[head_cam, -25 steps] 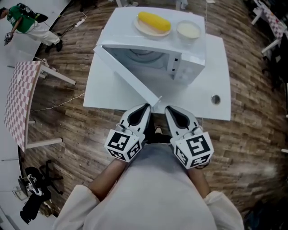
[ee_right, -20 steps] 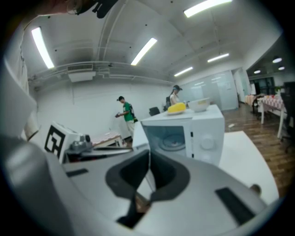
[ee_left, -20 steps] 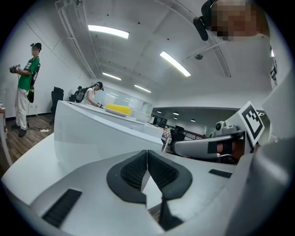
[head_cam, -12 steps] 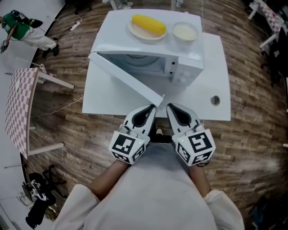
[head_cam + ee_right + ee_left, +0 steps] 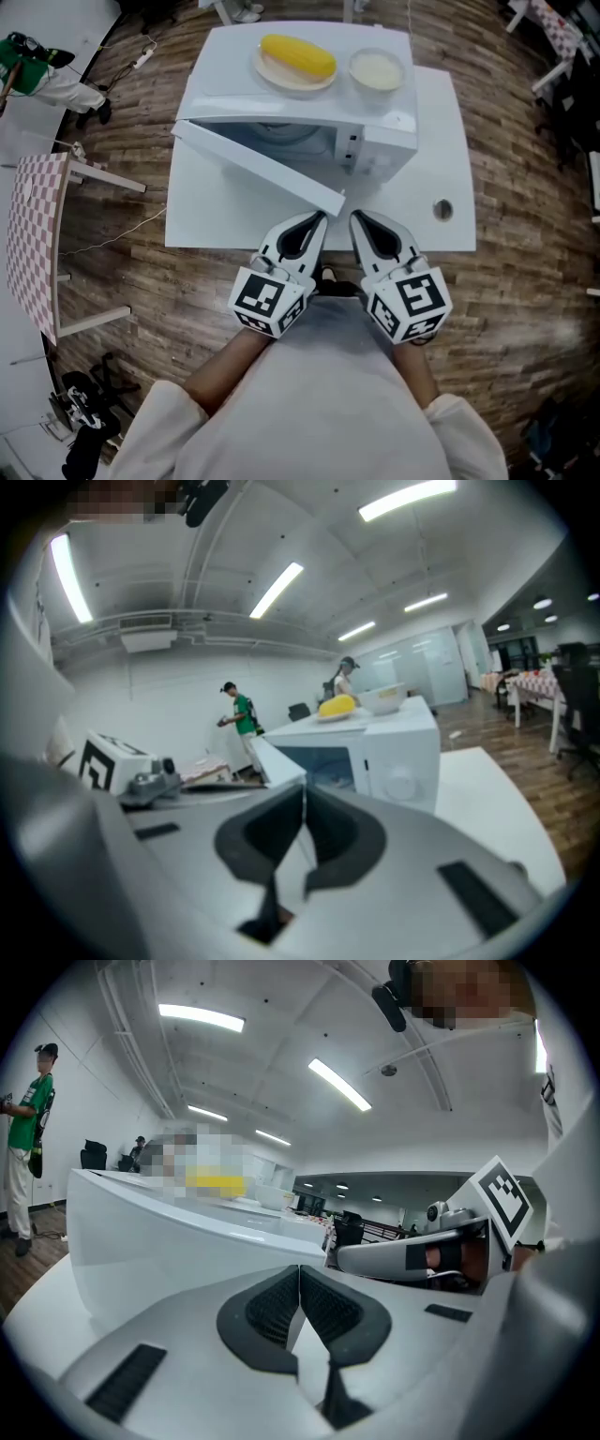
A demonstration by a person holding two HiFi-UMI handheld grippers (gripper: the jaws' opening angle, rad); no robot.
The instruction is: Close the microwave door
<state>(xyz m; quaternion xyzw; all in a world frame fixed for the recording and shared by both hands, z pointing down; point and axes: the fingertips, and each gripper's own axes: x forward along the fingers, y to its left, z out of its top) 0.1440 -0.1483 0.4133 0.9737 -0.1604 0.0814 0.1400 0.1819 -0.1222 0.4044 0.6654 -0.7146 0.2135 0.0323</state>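
Both clenched on nothing, the left gripper and right gripper sit just near of the open microwave door.

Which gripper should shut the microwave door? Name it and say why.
Likely left. The left gripper, jaws together, sits by the free edge of the open door, facing its outer face; the right gripper lies past that edge, on the inner side.

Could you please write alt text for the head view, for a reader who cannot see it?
A white microwave on a table stands with its door swung open, seen from above. The left tool and right tool, both shut, point at the door's free edge. A plate of corn and a bowl sit on top.
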